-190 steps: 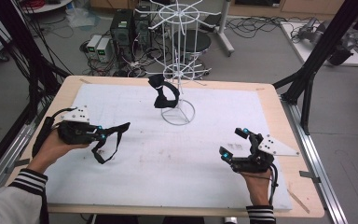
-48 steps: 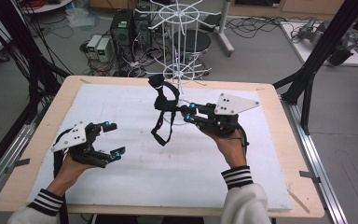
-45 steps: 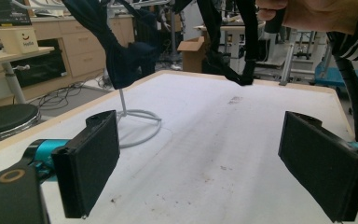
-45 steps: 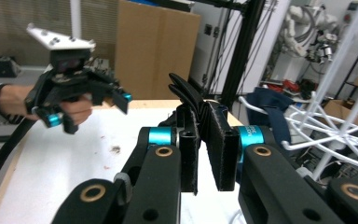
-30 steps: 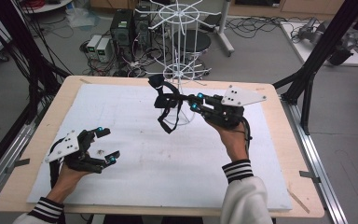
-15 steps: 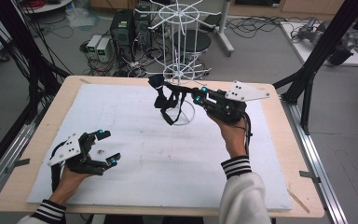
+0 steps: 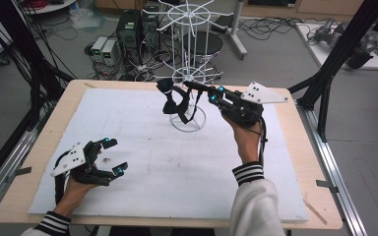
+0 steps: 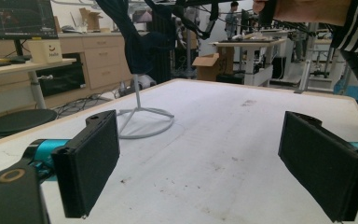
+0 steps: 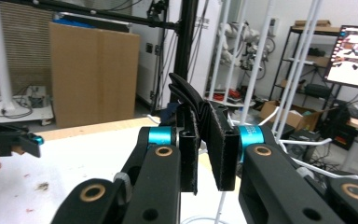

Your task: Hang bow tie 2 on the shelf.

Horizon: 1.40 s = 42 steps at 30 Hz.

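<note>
A black strap item hangs in the air just in front of the white wire rack, above its ring base. My right gripper is shut on the strap's upper end; in the right gripper view the folded black strap sits pinched between the two pads. My left gripper rests low over the white mat at the front left, jaws wide open with nothing between them. In the left gripper view the strap dangles far off over the rack's base.
A white mat covers the wooden table. The rack's thin white rods stand close behind the right gripper. Black frame posts flank the table, and computers and cables lie on the floor behind.
The strap was first in my left gripper; the right gripper now has it and has carried it up and back to the rack. The left hand has withdrawn to the front left.
</note>
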{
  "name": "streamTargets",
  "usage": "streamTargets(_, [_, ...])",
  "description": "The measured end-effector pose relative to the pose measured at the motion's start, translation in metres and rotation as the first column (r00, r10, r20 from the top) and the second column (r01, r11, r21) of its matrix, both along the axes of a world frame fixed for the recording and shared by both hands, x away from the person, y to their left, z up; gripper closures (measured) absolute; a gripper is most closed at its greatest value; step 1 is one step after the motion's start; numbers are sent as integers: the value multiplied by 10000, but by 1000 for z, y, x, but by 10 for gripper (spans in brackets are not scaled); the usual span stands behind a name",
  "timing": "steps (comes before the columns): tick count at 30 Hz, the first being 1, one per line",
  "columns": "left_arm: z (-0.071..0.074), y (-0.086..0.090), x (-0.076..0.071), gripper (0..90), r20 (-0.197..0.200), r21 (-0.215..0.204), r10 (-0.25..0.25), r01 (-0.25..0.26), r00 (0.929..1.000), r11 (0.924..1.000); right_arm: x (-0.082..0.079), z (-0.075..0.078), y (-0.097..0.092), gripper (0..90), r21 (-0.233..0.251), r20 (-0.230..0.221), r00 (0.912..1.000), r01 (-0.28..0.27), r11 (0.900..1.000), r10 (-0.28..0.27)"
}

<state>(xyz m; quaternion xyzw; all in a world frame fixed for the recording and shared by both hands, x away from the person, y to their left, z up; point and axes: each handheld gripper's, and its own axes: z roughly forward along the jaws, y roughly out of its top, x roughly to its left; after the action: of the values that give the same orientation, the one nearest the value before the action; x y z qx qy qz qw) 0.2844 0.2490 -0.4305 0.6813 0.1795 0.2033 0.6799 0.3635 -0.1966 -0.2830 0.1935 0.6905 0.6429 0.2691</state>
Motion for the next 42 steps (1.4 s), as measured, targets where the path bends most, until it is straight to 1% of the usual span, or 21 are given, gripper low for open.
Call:
streamTargets(1, [0, 0, 0, 129, -15, 13, -14, 14, 10000, 10000, 0, 0, 0, 835, 15, -68, 9999, 98, 10000, -98])
streamTargets(7, [-1, -1, 0, 129, -27, 53, -7, 7, 10000, 10000, 2, -1, 1, 835, 1, -88, 9986, 527, 9986, -527])
streamTargets(9, [-1, -1, 0, 129, -68, 30, -38, 38, 10000, 10000, 2, -2, 1, 834, -91, -137, 9973, 718, 9974, -719])
streamTargets(12, [-2, -2, 0, 129, -72, 39, -82, 82, 9999, 10000, 2, -2, 0, 834, -92, -248, 9962, 828, 9965, -830])
streamTargets(14, [-2, -2, 0, 129, -56, 44, -55, 56, 10000, 10000, 1, -2, 0, 834, -165, -238, 9952, 945, 9954, -949])
streamTargets(15, [-2, -2, 0, 129, -60, 21, -42, 43, 10000, 10000, 0, -2, 1, 834, -166, -355, 9948, 946, 9954, -951])
streamTargets(17, [-2, -2, 0, 129, -85, 20, -67, 67, 9999, 10000, 1, -3, 1, 834, -338, -276, 9946, 990, 9945, -1000])
streamTargets(21, [-3, -2, 0, 129, -49, 73, -82, 83, 10000, 9999, 0, -5, 1, 835, -396, -399, 9931, 1088, 9933, -1104])
streamTargets(23, [-3, -3, 0, 129, -55, 39, -63, 63, 10000, 10000, -1, -6, 1, 834, -544, -500, 9911, 1208, 9912, -1235])
streamTargets(24, [-3, -3, 0, 129, -55, 27, -76, 76, 10000, 10000, -1, -7, 0, 834, -557, -431, 9914, 1208, 9911, -1233])
streamTargets(26, [-3, -3, 0, 129, -71, 45, -102, 102, 9999, 9999, -2, -9, -1, 834, -622, -535, 9898, 1290, 9897, -1324])
streamTargets(27, [-3, -4, 0, 129, -56, 77, -117, 118, 9999, 9999, -3, -10, -1, 835, -583, -650, 9882, 1353, 9891, -1390])
streamTargets(28, [-3, -4, 0, 129, -50, 75, -128, 128, 9999, 9999, -2, -11, -3, 834, -562, -637, 9876, 1403, 9885, -1438])
streamTargets(30, [-4, -5, -1, 129, -54, 90, -136, 137, 9999, 9999, -2, -14, -5, 834, -450, -846, 9847, 1492, 9878, -1526])
streamTargets(31, [-4, -5, 0, 129, -49, 110, -148, 149, 9999, 9998, -1, -14, -5, 834, -510, -902, 9837, 1516, 9871, -1557])
streamTargets(32, [-4, -5, 0, 129, -47, 100, -142, 143, 9999, 9998, -1, -15, -6, 835, -559, -875, 9829, 1574, 9860, -1618])
streamTargets(34, [-4, -6, -1, 129, -98, 36, -142, 142, 9999, 9999, -1, -16, -7, 834, -425, -962, 9821, 1588, 9864, -1622])
streamTargets(36, [-4, -6, -1, 129, -86, 44, -123, 123, 9999, 9999, -1, -18, -8, 834, -399, -1117, 9790, 1673, 9851, -1708])
streamTargets(37, [-4, -6, -1, 130, -84, 47, -133, 134, 9999, 9999, 0, -20, -9, 834, -356, -1110, 9794, 1657, 9855, -1687])
streamTargets(38, [-4, -6, -1, 130, -83, 38, -128, 128, 9999, 9999, 1, -21, -9, 834, -282, -1245, 9778, 1665, 9856, -1688])
streamTargets(42, [-4, -6, -1, 130, -70, 46, -140, 141, 9999, 9999, 2, -28, -11, 833, -213, -1541, 9727, 1722, 9848, -1734])
